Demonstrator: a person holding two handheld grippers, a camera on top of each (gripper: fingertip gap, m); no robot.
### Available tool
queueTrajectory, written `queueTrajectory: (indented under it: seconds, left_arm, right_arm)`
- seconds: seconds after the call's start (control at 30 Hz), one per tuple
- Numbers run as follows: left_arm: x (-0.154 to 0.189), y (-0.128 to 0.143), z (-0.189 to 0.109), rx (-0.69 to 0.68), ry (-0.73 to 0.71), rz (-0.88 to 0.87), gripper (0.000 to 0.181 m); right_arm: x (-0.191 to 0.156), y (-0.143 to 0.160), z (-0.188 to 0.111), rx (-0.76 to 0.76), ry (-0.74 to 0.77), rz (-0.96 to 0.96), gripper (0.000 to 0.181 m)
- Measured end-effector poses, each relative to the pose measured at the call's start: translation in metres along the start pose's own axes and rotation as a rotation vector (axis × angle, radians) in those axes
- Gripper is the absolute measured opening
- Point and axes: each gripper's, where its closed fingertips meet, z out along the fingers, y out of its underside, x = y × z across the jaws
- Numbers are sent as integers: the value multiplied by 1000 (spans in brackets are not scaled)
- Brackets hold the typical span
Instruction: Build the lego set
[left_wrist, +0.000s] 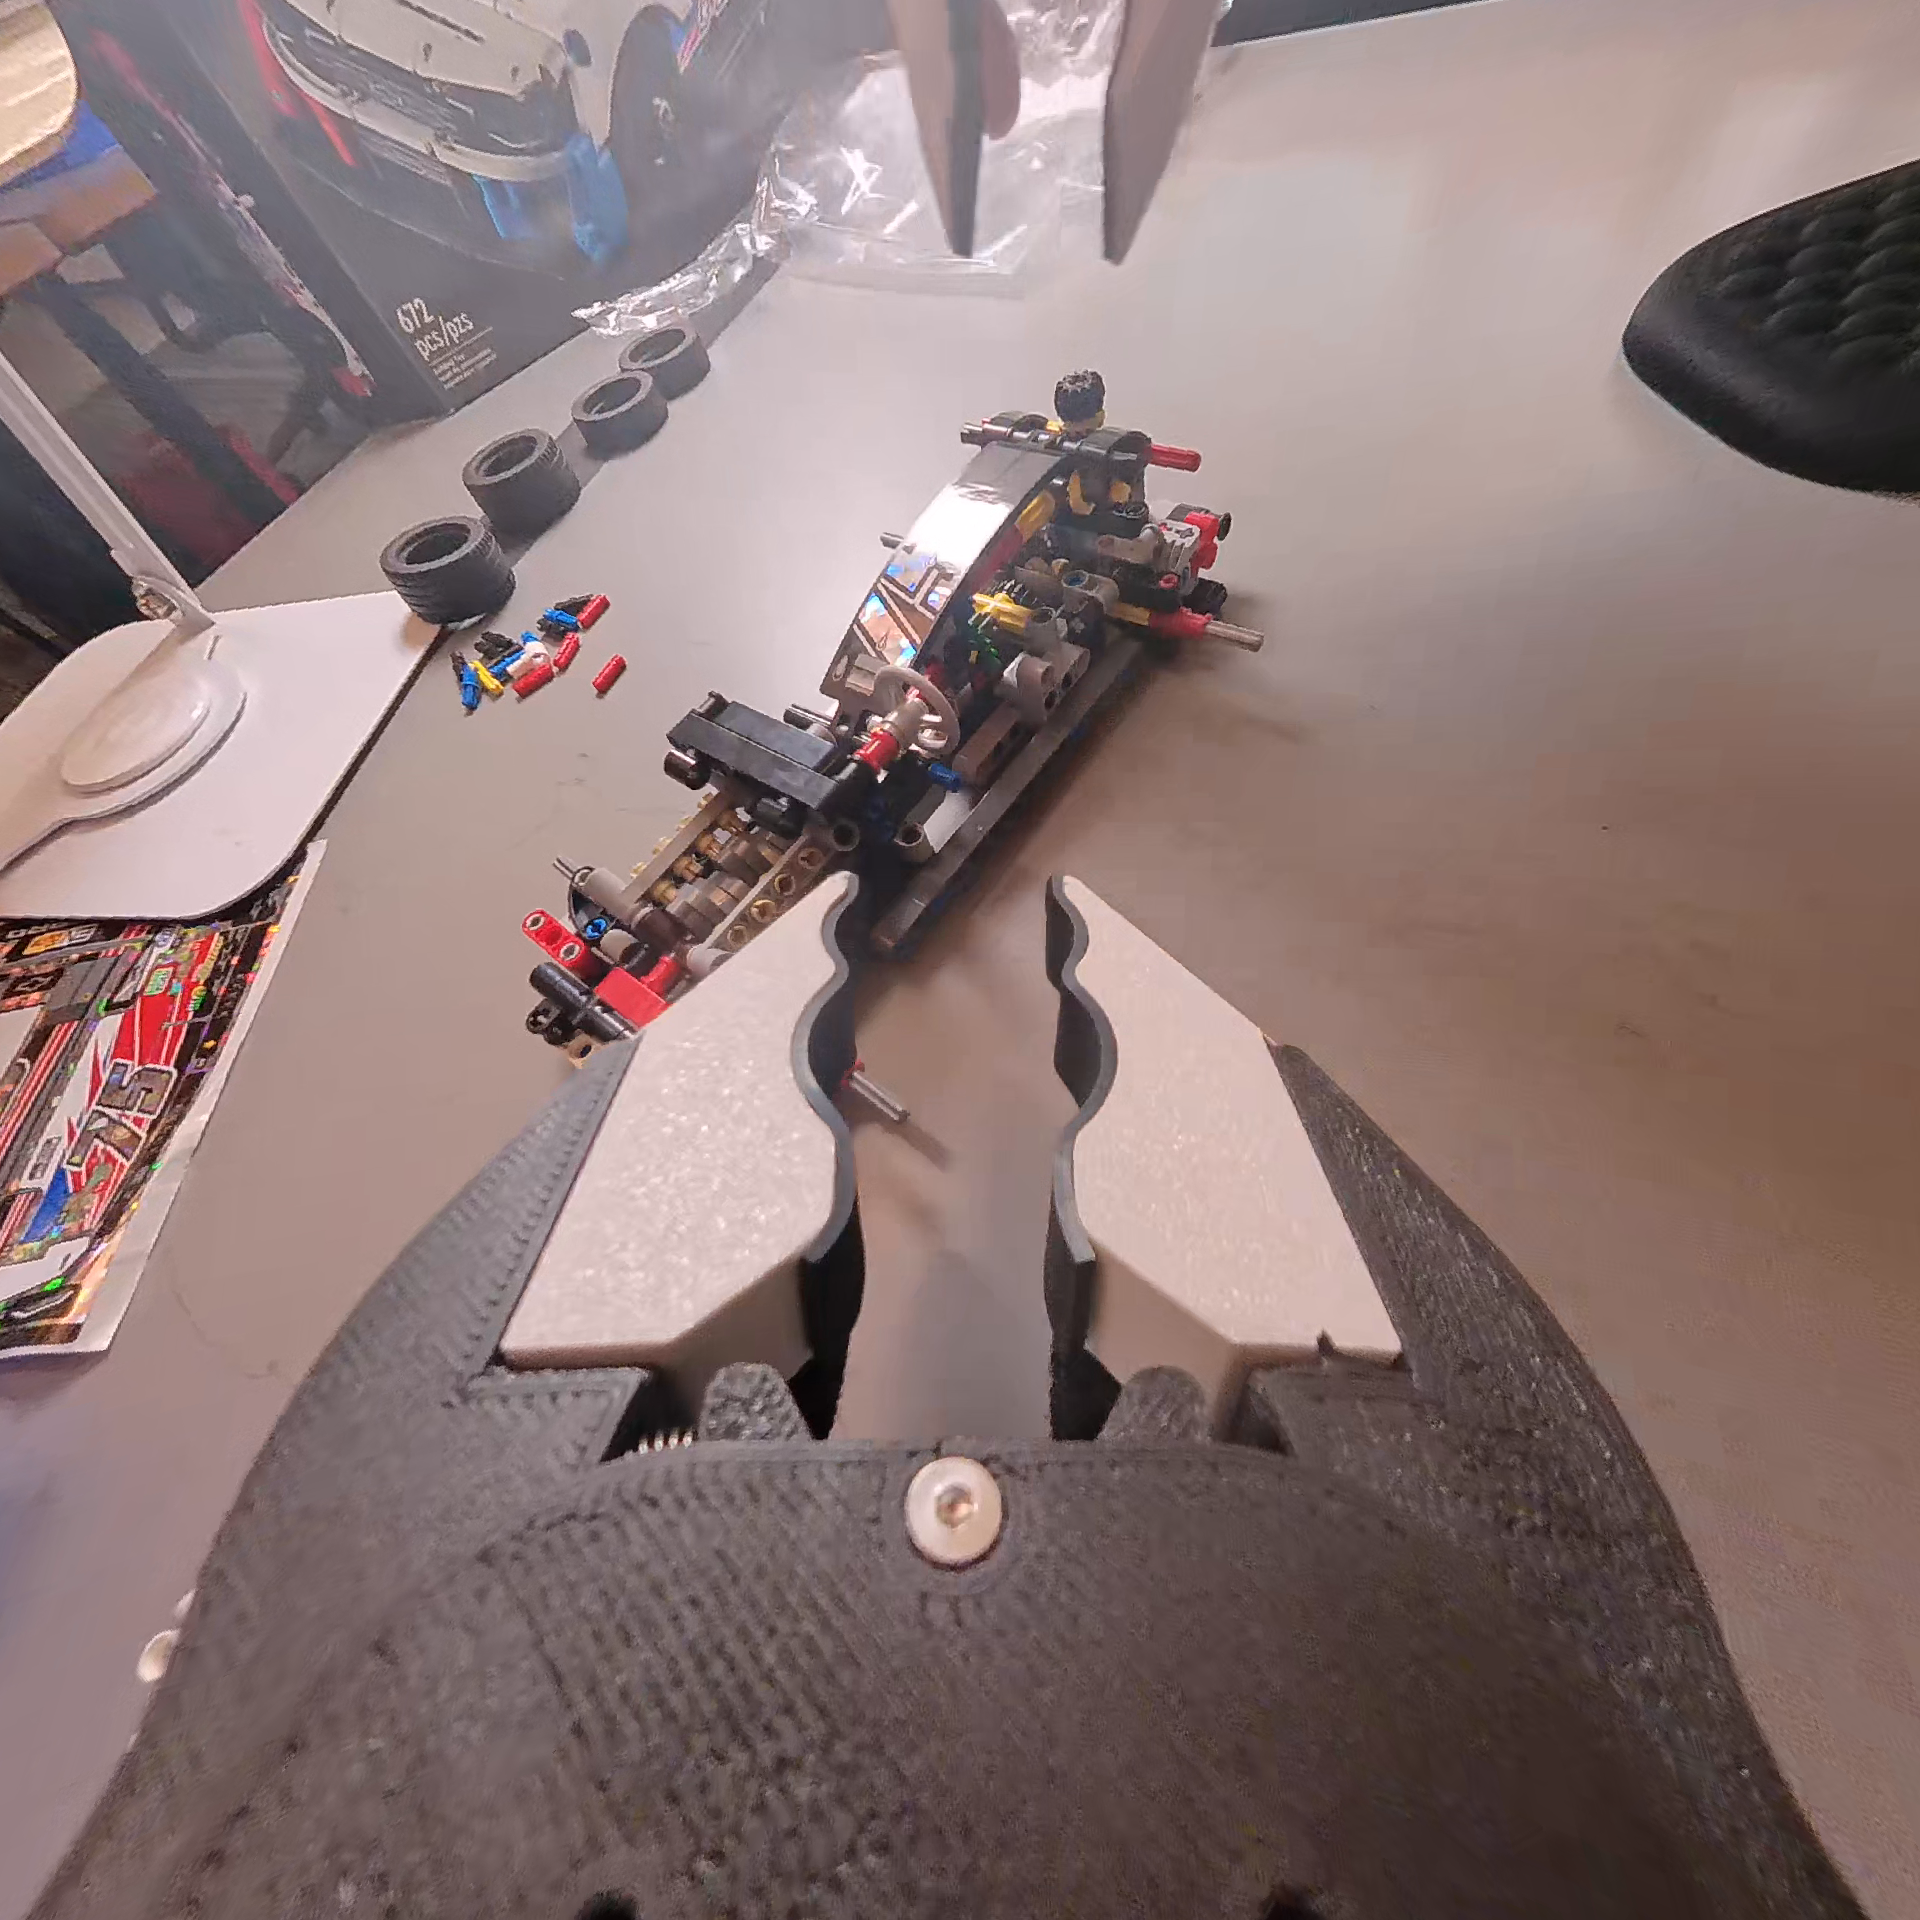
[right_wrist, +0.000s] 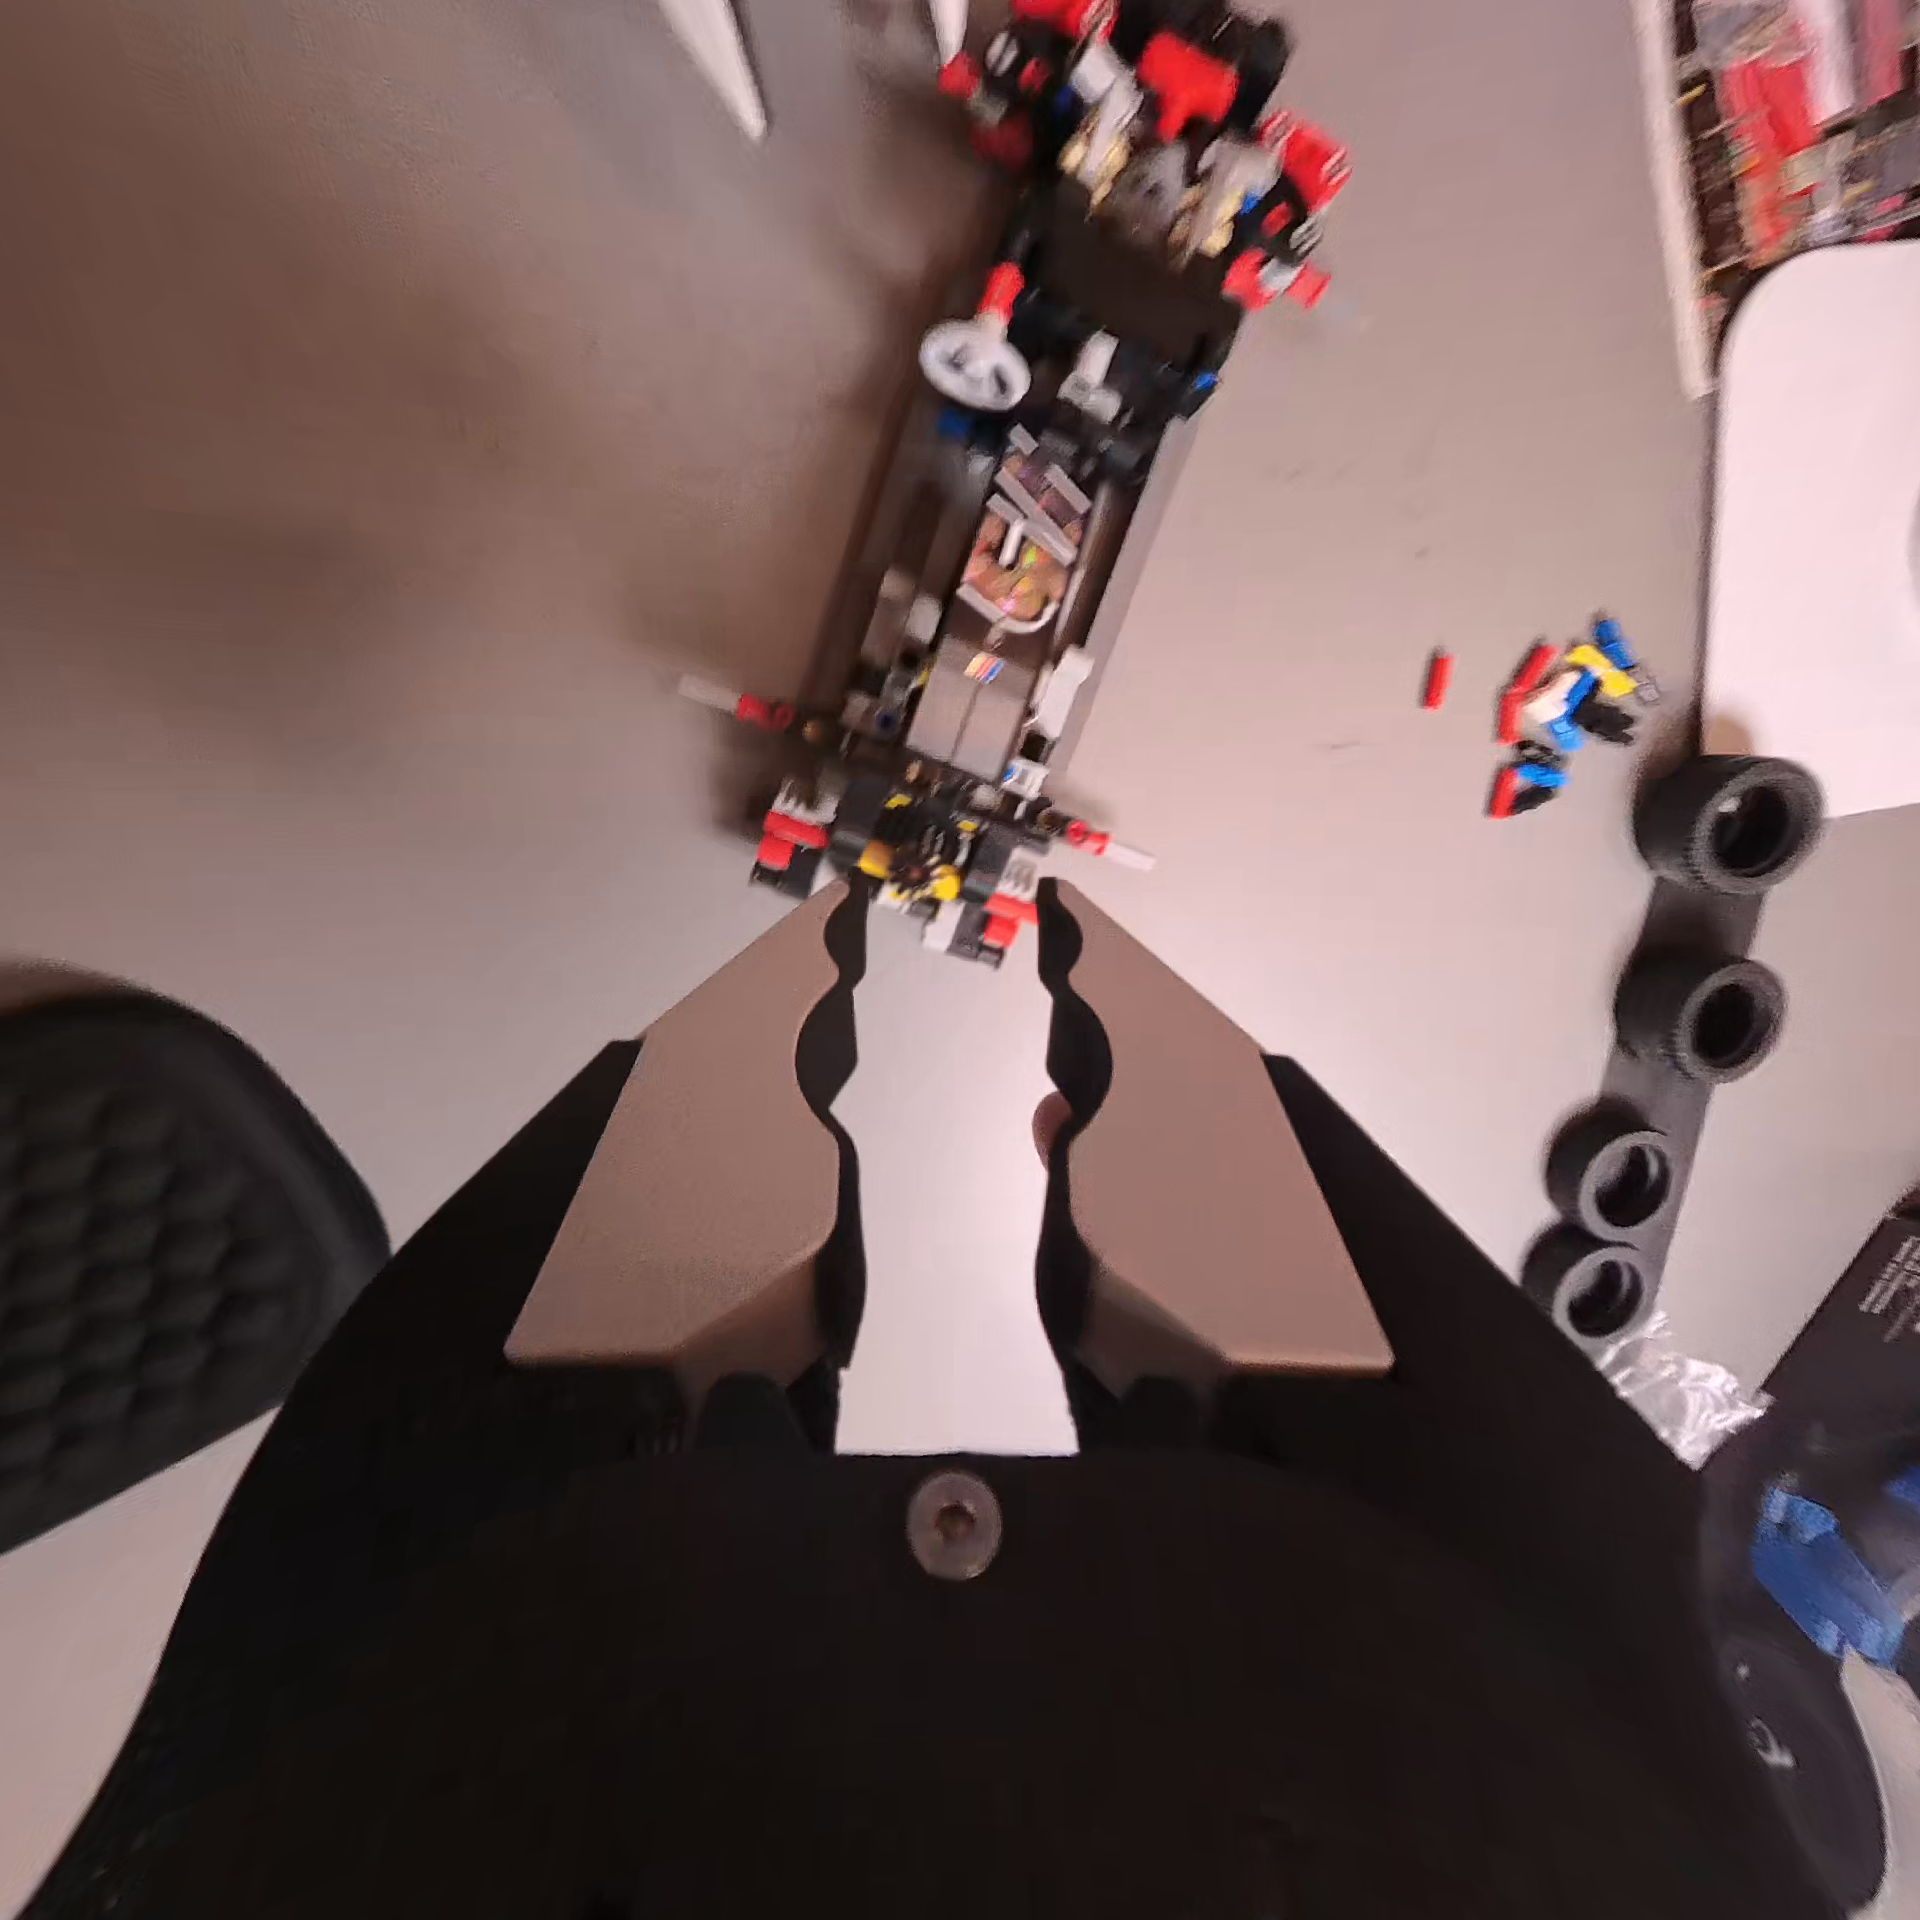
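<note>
Both tools gape empty, left tool (left_wrist: 951, 894) and right tool (right_wrist: 943, 896) at opposite ends of the lego car (left_wrist: 914, 665).

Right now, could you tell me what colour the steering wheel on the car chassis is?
The steering wheel is white, on a red-tipped column; the left wrist view shows it best.

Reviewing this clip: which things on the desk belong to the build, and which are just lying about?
Build:
car chassis
four black tyres
small loose pins
sticker sheet
set box
left tongs and right tongs, both open

Lying about:
black wrist rest
white lamp base
clear plastic bag
</note>
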Motion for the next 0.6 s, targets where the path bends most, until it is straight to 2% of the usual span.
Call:
queueTrajectory:
  seconds: [0.07,0.2,0.3,0.47,0.53,0.6]
  left_arm:
    - [2,1,1,-7,4,8,32]
    - [3,1,1,-8,0,18,32]
    - [2,-1,-1,-2,-7,13,32]
    - [-2,-4,-3,10,-17,7,32]
    - [-8,-9,-2,13,-19,25,35]
    - [-15,-15,3,-14,15,36,46]
  right_arm:
    - [-10,8,8,-47,-32,-22,31]
    - [-7,11,20,-93,-20,-62,28]
    - [-6,6,25,-81,-32,-68,15]
    - [-4,7,27,-103,-41,14,9]
    - [-4,8,27,-88,-51,63,9]
    - [-3,8,26,-83,-57,88,9]
